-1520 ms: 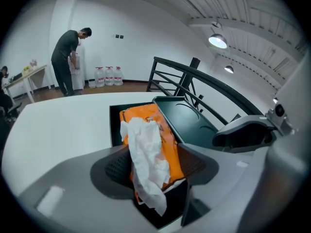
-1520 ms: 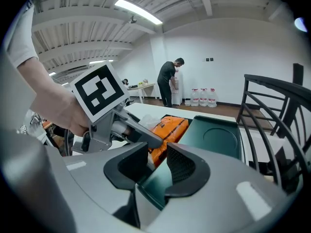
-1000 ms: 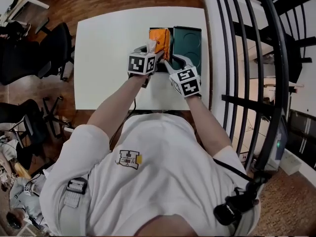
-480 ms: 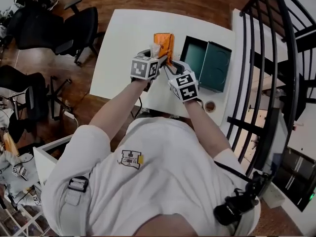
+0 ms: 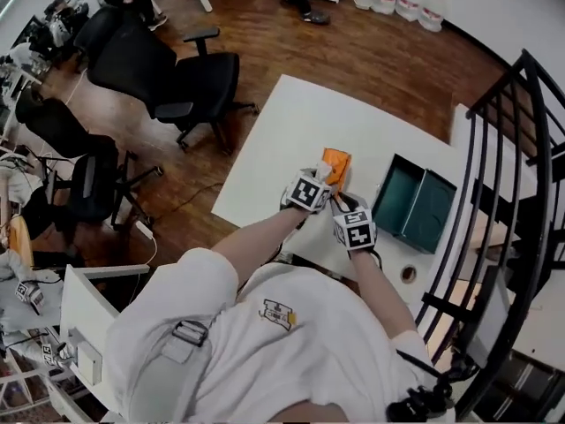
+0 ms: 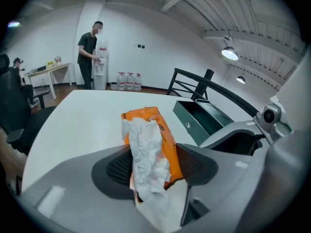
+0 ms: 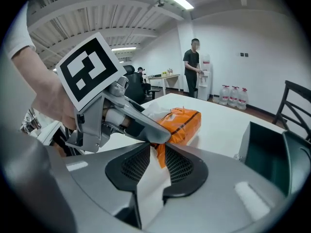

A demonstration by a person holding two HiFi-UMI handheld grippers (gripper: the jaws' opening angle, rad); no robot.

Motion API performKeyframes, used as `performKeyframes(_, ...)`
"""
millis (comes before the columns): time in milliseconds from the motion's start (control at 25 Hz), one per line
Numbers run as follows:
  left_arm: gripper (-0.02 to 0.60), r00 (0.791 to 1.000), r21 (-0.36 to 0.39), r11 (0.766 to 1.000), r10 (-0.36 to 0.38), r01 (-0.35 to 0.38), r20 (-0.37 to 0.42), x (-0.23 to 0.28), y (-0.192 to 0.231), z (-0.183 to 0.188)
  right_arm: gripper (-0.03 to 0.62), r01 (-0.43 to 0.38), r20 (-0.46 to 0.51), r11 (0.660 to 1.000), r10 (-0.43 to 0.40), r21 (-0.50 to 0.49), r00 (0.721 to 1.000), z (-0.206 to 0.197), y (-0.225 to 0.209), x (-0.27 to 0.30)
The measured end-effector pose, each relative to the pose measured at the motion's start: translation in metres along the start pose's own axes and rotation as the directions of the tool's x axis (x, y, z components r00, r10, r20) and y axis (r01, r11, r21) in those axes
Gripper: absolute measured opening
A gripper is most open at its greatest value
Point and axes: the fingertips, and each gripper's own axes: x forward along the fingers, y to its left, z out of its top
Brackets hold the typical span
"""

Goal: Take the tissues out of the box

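An orange tissue pack (image 6: 163, 130) sits between my left gripper's (image 6: 153, 166) pads, which are shut on its near end. A crumpled white tissue (image 6: 146, 154) sticks out of the pack's top, toward the camera. In the head view the pack (image 5: 336, 162) is held just over the white table (image 5: 274, 140), with both grippers at its near end. My right gripper (image 7: 158, 161) comes in from the right, beside the left gripper (image 7: 141, 125). Its jaws are closing, with an orange corner of the pack (image 7: 182, 120) pinched between the pads.
An open dark green box (image 5: 415, 203) lies on the table to the right of the pack. A black railing (image 5: 521, 193) runs along the right. Office chairs (image 5: 177, 69) stand left of the table. A person (image 6: 90, 52) stands far off by a water dispenser.
The pack and both grippers have moved left, away from the green box. The head view has swung and now takes in far more of the room. The right jaws have narrowed onto the pack's corner.
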Motion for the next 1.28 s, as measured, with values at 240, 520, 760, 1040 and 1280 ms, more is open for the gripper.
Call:
performKeyframes(240, 0.262, 0.999, 0.084, 0.996, 0.031, -0.033, 0.021, 0.001, 0.017, 0.011, 0.063, 0.031, 0.006, 1.0, -0.031, -0.002, 1.0, 0.007, -0.001, 0.016)
performKeyframes(520, 0.282, 0.999, 0.067, 0.998, 0.004, -0.007, 0.033, 0.005, 0.019, 0.004, 0.077, 0.044, 0.003, 0.999, -0.044, -0.008, 0.999, 0.007, 0.0, 0.016)
performKeyframes(760, 0.299, 0.99, 0.069, 0.996, -0.066, 0.058, 0.121, -0.022, 0.005, 0.012, 0.083, 0.056, 0.04, 0.998, -0.055, -0.004, 0.998, 0.007, -0.002, -0.002)
performKeyframes(1040, 0.2, 0.918, 0.009, 0.972, -0.224, 0.234, 0.327, -0.091, -0.018, 0.008, 0.075, -0.032, 0.166, 0.998, 0.023, 0.052, 0.986, -0.009, 0.016, -0.04)
performKeyframes(1280, 0.005, 0.895, -0.084, 0.945, -0.268, 0.316, 0.355, -0.111, -0.015, -0.032, 0.064, -0.138, 0.23, 0.983, 0.108, 0.12, 0.967, -0.035, 0.04, -0.052)
